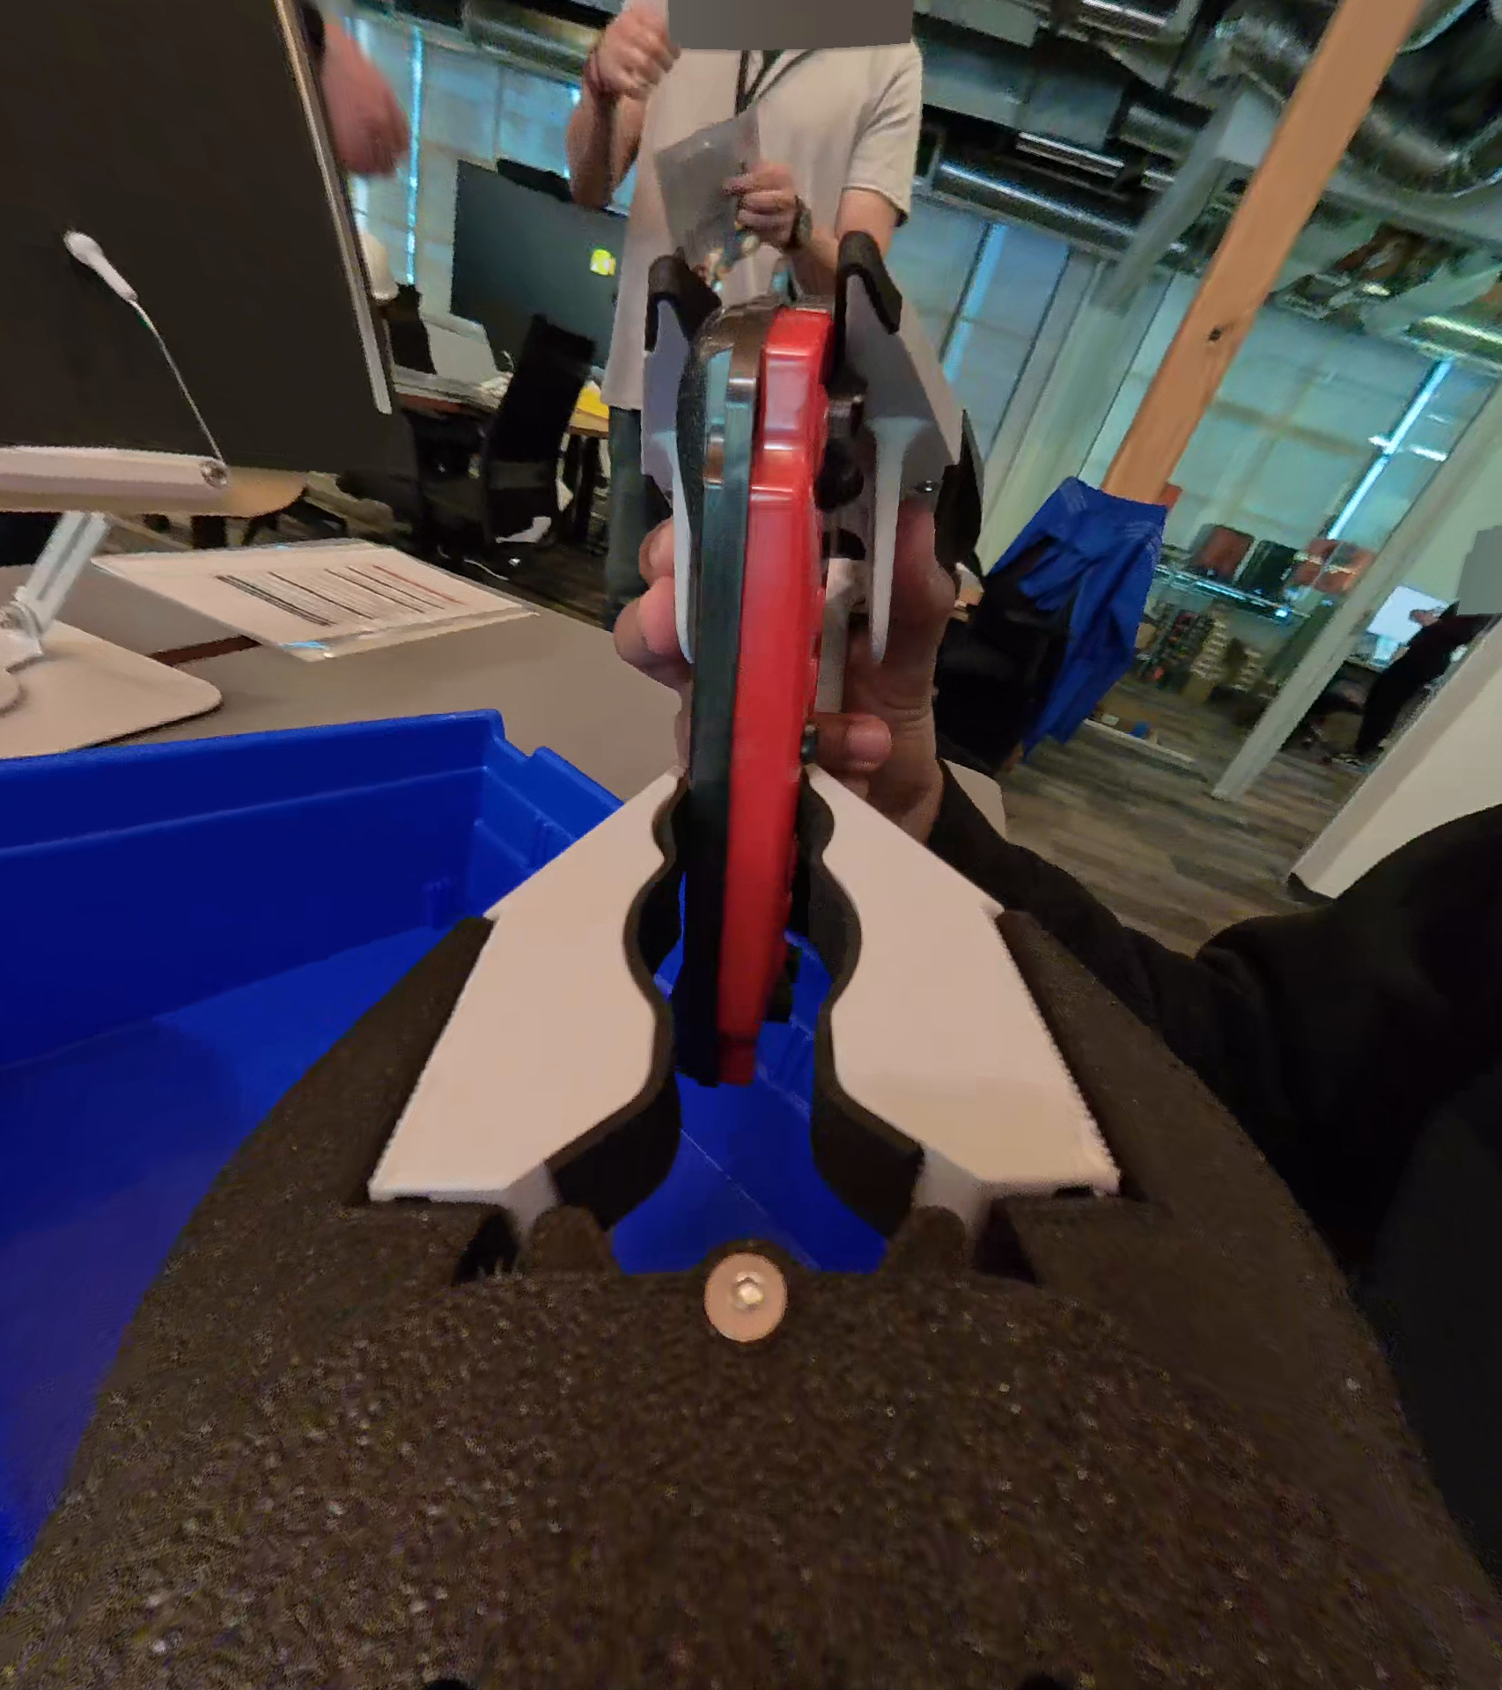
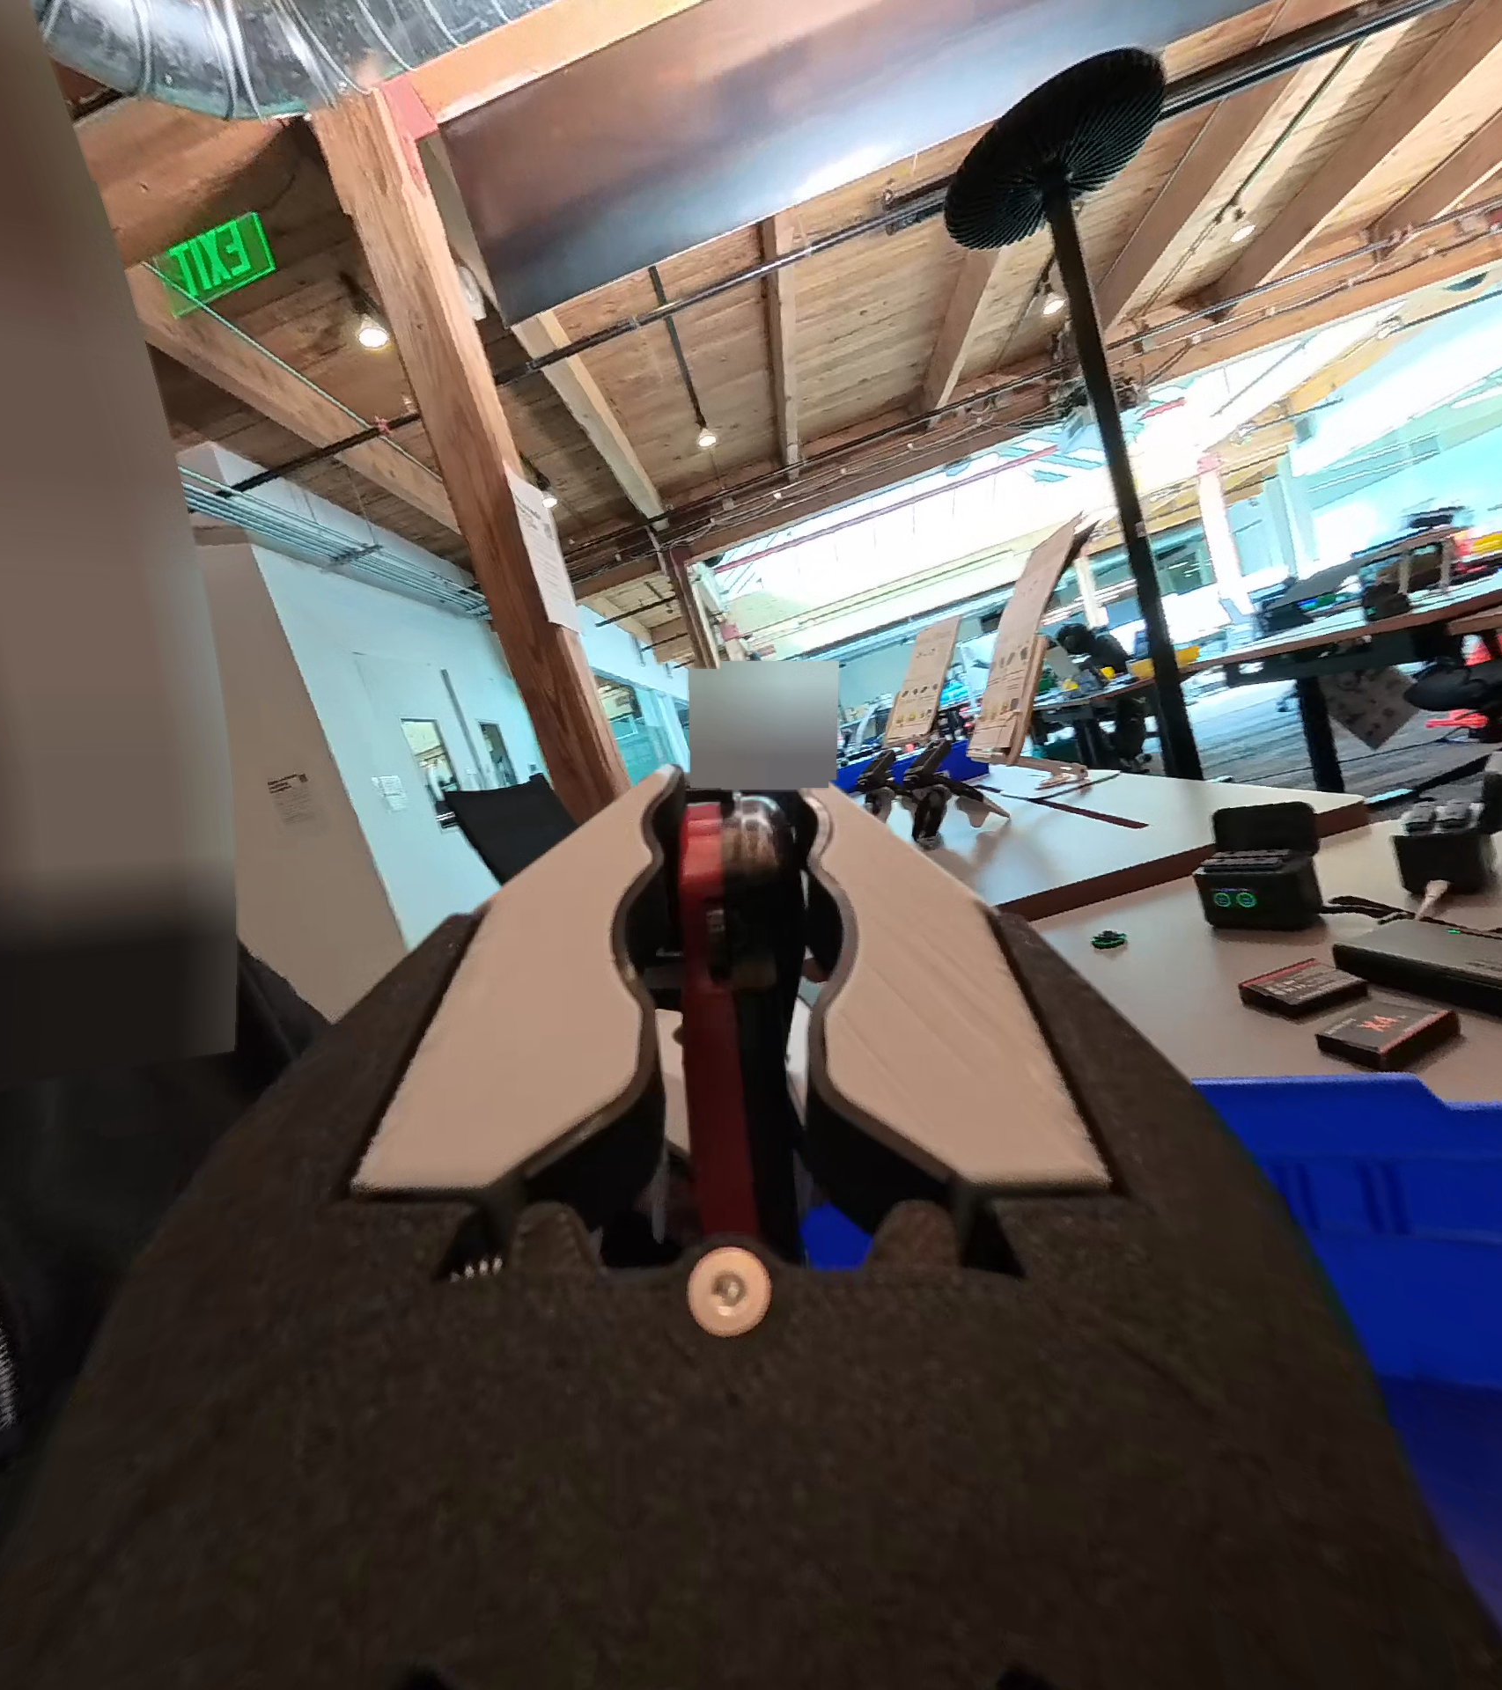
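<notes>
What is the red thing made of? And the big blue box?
The red tool, clamped by both tongs, left and right, looks like smooth painted metal or hard plastic, with a shiny steel plate beside it. The blue box looks like glossy moulded plastic, with ribbed walls.

The red-and-black flat tool (image 1: pixel 756 695) clamped between the left gripper (image 1: pixel 740 823) fingers is seen edge-on, so its kind cannot be told, and its upper end is hidden behind the far right gripper (image 1: pixel 770 302) — whose handle a hand (image 1: pixel 875 640) covers. Below the tool, the blue bin (image 1: pixel 180 914) is cut off at the left edge, its floor hidden by the gripper body. In the right wrist view the tool (image 2: pixel 720 1033) shows only as a thin strip — the tip is blurred.
</notes>
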`<state>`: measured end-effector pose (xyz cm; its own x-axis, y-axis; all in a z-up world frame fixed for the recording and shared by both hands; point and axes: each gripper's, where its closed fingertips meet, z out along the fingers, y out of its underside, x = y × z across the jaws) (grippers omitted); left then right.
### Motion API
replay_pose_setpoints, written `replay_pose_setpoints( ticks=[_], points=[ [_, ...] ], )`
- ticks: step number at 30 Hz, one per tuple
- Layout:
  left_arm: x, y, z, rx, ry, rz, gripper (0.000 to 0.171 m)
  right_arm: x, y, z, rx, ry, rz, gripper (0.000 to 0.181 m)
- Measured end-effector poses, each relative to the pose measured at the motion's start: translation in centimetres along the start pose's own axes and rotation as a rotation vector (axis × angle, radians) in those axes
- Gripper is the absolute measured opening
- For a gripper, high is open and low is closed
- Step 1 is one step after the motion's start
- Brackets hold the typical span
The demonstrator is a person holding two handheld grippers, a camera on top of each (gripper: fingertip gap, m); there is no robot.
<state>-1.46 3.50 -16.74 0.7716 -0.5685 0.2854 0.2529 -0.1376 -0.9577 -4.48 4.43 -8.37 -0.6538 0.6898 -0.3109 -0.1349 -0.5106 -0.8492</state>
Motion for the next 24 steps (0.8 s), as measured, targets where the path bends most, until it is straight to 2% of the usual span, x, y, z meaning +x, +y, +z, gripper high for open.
replay_pose_setpoints(
  ticks=[6, 13, 19, 24],
  points=[
    [-1.4, -0.3, -0.6, -0.006, -0.094, 0.047, 0.02, 1.4, -0.9, -0.6, 0.063, 0.113, -0.047, 0.024],
    [-3.8, -1.4, -2.0, 0.064, -0.192, -0.024, 0.018, 2.8, -2.5, -2.1, 0.135, 0.211, -0.09, 0.03],
    [-4.2, -1.7, -2.3, 0.067, -0.241, 0.012, 0.019, 3.8, -1.7, -2.3, 0.036, 0.321, -0.221, 0.03],
    [-3.2, -3.5, -2.9, 0.164, -0.206, -0.014, 0.019, 4.8, -0.5, -2.5, -0.084, 0.418, -0.349, 0.03]
  ],
)
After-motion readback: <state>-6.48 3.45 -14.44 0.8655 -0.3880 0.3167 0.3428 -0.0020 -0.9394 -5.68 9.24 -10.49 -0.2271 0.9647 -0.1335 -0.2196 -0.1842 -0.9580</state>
